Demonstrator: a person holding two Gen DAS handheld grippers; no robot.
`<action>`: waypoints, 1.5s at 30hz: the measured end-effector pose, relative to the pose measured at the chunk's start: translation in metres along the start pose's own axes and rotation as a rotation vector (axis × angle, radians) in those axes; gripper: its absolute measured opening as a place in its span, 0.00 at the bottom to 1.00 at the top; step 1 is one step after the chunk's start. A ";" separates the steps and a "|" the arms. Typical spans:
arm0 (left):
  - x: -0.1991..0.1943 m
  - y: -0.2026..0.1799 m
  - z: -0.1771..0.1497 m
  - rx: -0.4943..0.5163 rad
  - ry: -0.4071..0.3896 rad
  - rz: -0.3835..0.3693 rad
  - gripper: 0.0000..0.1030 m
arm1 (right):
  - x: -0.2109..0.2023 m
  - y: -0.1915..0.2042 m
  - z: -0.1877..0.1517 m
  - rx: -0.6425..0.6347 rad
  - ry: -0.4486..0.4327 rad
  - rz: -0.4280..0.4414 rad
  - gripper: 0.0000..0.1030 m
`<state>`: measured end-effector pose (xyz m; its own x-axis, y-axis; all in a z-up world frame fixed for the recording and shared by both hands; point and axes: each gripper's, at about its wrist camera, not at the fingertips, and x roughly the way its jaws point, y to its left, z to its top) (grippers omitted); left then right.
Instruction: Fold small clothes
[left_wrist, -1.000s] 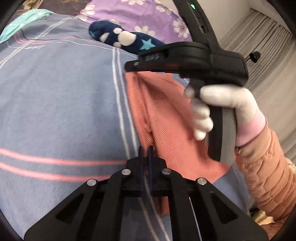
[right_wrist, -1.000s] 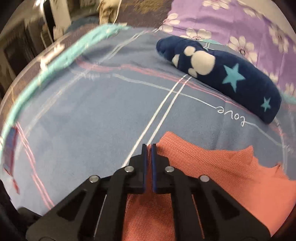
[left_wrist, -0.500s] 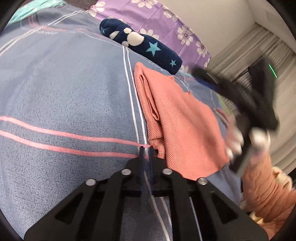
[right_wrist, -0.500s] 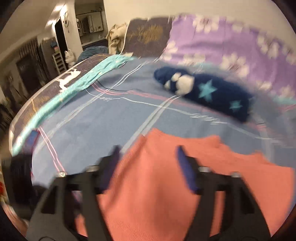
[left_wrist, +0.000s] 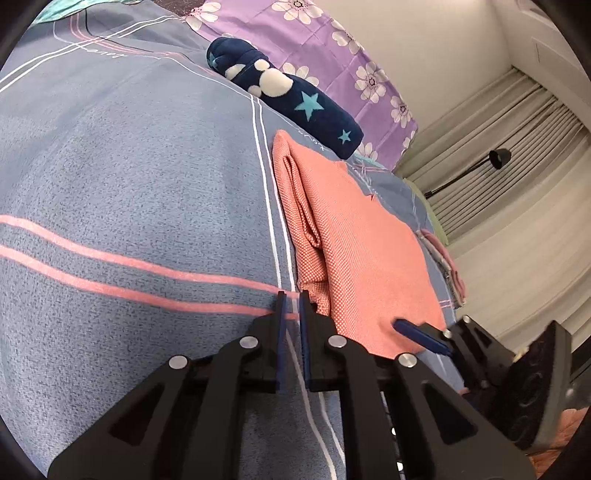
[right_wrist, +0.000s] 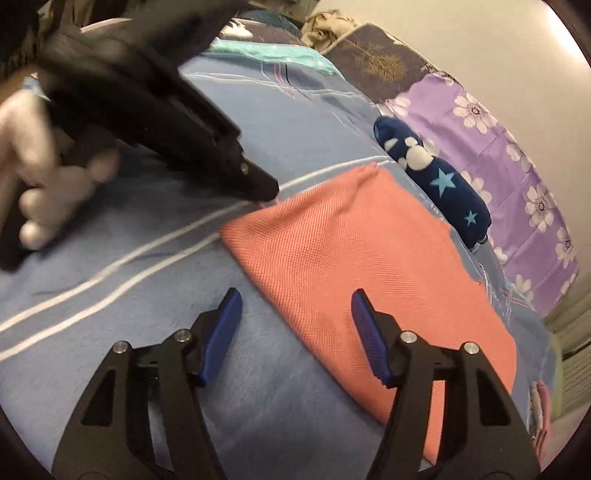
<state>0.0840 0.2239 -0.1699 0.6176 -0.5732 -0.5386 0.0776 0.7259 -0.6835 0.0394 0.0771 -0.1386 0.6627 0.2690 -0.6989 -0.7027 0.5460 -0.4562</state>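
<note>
Folded coral garment (left_wrist: 362, 254) lay on your blue striped bedspread (left_wrist: 129, 177).
Your left gripper (left_wrist: 291, 295) had its jaws nearly pressed together at the cloth's near corner, nothing visibly between them; your right gripper (right_wrist: 295, 310) hovered over the garment's edge, jaws spread and closing, pinching nothing. A navy star-print roll (right_wrist: 436, 177) lay just beyond.

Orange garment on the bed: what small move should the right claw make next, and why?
Probably ease the right claw down onto the near edge of the orange garment as it closes. Its jaws are closing with nothing gripped, straddling that edge. The left claw sits nearly shut at the opposite corner, so gripping here would likely set up the next fold.
</note>
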 end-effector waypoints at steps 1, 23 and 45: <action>-0.001 0.002 0.000 -0.010 -0.003 -0.008 0.08 | 0.005 0.001 0.004 -0.006 -0.008 -0.035 0.60; 0.098 -0.028 0.107 0.098 0.073 0.103 0.61 | 0.038 -0.009 0.031 0.134 0.046 -0.097 0.47; 0.108 -0.161 0.138 0.195 0.021 0.004 0.11 | -0.064 -0.150 -0.037 0.723 -0.218 0.114 0.05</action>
<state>0.2457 0.0979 -0.0504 0.6019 -0.5768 -0.5523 0.2269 0.7866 -0.5743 0.0928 -0.0515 -0.0452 0.6850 0.4642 -0.5615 -0.4752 0.8689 0.1386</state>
